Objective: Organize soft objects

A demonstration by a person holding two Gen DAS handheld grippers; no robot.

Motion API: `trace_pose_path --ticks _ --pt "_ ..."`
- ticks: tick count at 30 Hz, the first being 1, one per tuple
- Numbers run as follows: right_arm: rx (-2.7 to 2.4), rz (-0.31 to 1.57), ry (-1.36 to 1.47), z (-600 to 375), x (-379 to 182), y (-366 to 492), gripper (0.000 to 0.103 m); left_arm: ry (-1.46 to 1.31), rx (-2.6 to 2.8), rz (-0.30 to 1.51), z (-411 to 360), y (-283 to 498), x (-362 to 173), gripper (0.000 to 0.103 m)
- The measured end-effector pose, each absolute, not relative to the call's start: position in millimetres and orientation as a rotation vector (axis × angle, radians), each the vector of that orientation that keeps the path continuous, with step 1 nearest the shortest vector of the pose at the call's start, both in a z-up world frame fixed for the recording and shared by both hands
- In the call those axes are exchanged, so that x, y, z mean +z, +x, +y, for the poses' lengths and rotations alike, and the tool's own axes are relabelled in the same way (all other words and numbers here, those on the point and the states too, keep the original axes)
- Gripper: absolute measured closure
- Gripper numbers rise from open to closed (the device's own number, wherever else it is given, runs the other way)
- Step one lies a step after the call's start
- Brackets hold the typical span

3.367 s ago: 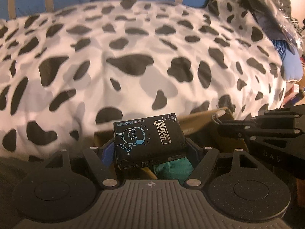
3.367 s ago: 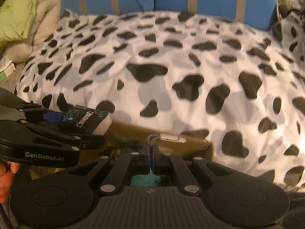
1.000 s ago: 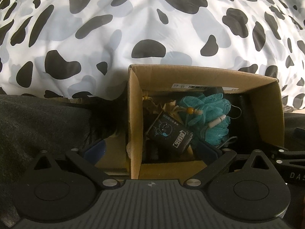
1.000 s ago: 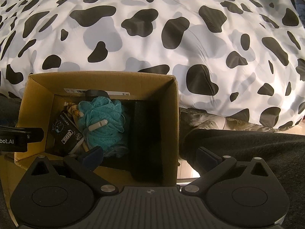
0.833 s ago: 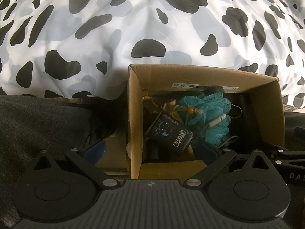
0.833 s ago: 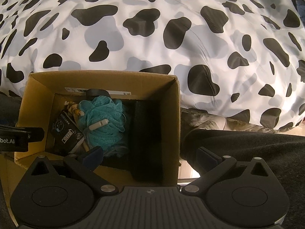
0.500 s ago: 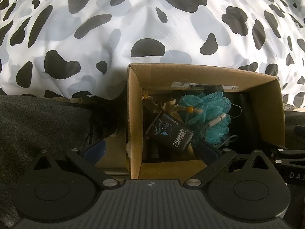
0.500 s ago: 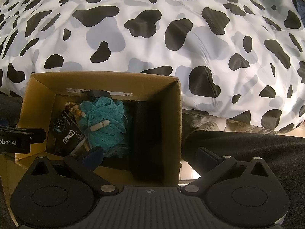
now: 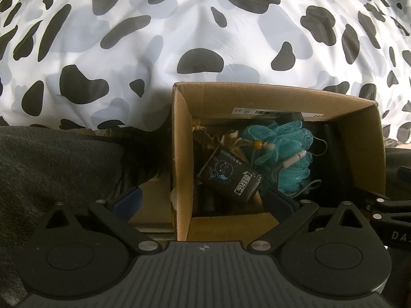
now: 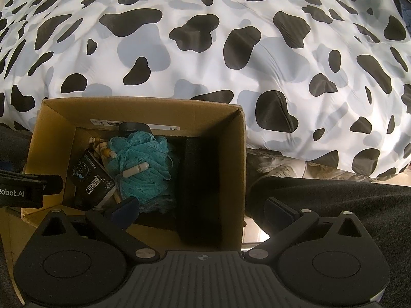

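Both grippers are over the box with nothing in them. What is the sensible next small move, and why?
Probably lift both away from the box and look for another soft item. The left gripper and right gripper are open and empty, and the black pack already lies inside beside the teal loofah.

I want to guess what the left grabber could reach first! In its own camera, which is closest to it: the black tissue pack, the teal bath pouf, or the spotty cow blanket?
1. Black tissue pack: in the box, just ahead of the open left gripper.
2. Teal bath pouf: deeper in the box, to the right.
3. Cow-print blanket: beyond the cardboard box, farthest.
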State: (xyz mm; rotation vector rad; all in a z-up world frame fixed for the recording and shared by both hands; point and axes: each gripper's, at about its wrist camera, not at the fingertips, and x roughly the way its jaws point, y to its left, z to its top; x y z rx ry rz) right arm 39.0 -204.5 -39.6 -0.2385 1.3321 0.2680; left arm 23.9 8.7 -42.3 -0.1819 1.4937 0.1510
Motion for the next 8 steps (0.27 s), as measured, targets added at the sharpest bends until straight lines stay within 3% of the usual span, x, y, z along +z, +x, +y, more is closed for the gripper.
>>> trace_pose_path --ticks 8 --pt "0.269 1.332 -0.242 -203.4 -39.3 39.1 0.000 -0.192 0.143 1.492 8.2 22.9 -42.3 0.000"
